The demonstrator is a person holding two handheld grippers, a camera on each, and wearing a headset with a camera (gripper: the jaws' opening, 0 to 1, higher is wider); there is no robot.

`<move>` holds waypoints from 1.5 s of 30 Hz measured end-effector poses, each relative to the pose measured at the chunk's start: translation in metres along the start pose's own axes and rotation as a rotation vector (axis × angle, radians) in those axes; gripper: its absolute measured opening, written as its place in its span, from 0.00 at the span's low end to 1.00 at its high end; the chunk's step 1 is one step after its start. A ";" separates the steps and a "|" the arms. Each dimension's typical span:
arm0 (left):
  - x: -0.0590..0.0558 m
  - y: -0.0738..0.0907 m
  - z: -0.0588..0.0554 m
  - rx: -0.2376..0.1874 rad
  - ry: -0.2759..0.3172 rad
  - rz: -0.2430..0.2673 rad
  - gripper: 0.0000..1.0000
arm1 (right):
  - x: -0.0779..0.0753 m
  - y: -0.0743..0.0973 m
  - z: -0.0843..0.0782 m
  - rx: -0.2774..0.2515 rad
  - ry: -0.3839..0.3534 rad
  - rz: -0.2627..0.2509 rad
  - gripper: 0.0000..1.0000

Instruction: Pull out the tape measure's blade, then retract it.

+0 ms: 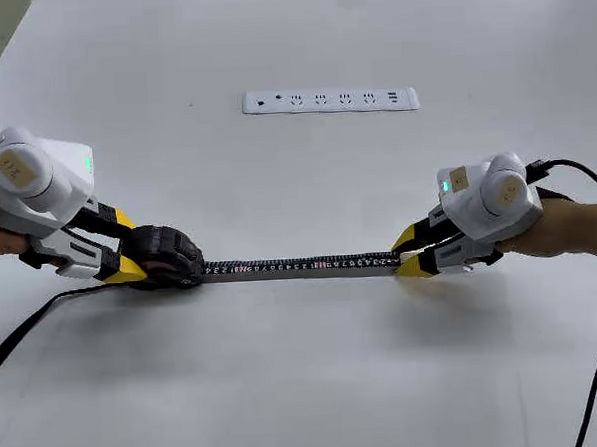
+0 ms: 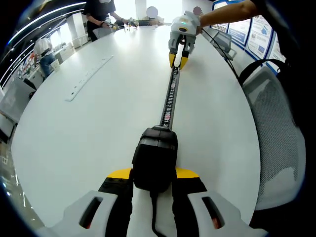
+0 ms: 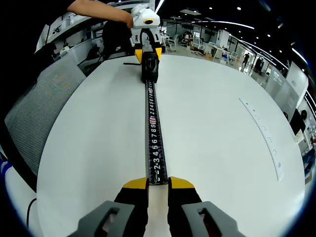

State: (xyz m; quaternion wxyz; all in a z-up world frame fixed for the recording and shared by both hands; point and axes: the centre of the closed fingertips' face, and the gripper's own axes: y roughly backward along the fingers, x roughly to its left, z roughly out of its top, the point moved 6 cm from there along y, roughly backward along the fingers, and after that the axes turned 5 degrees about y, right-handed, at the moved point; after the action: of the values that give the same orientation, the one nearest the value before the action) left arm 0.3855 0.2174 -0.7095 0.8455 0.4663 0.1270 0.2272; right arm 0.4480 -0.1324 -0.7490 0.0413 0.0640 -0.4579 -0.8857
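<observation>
The black tape measure case (image 1: 166, 257) (image 2: 154, 158) (image 3: 150, 66) rests on the white table, and my left gripper (image 1: 130, 254) (image 2: 153, 174) is shut on it. Its blade (image 1: 301, 266) (image 2: 170, 96) (image 3: 154, 143), with printed numbers, runs flat across the table to my right gripper (image 1: 408, 254) (image 3: 158, 183), which is shut on the blade's end hook. In the left gripper view the right gripper (image 2: 178, 60) sits at the far end of the blade; in the right gripper view the left gripper (image 3: 147, 49) holds the case at the far end.
A white power strip (image 1: 330, 101) (image 2: 89, 77) (image 3: 265, 136) lies flat on the table beyond the blade. Black cables (image 1: 29, 328) trail from both grippers over the near table edge. A mesh chair (image 2: 279, 133) stands by the table, and people sit at its far end.
</observation>
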 end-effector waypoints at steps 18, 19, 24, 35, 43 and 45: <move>0.000 0.003 0.000 0.015 -0.029 0.029 0.30 | -0.001 -0.001 0.004 0.012 -0.044 -0.005 0.18; 0.001 0.003 0.001 0.016 -0.029 0.033 0.32 | -0.002 -0.001 0.004 0.015 -0.041 -0.009 0.19; 0.003 0.005 -0.001 0.028 -0.014 0.039 0.35 | -0.001 0.003 0.002 0.025 -0.056 -0.015 0.23; -0.001 0.010 -0.011 0.016 0.057 0.042 0.49 | 0.010 0.011 -0.006 0.026 -0.124 -0.032 0.35; -0.010 0.014 -0.021 -0.017 0.126 0.048 0.60 | 0.014 0.016 -0.006 0.007 -0.171 -0.070 0.45; -0.010 0.017 -0.022 -0.041 0.151 0.058 0.63 | 0.013 0.019 -0.004 -0.015 -0.190 -0.094 0.48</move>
State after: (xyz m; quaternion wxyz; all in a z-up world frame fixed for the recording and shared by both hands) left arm 0.3633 0.2363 -0.7072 0.8358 0.4339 0.1723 0.2888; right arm 0.4358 -0.1481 -0.7370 -0.0437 0.0008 -0.4495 -0.8922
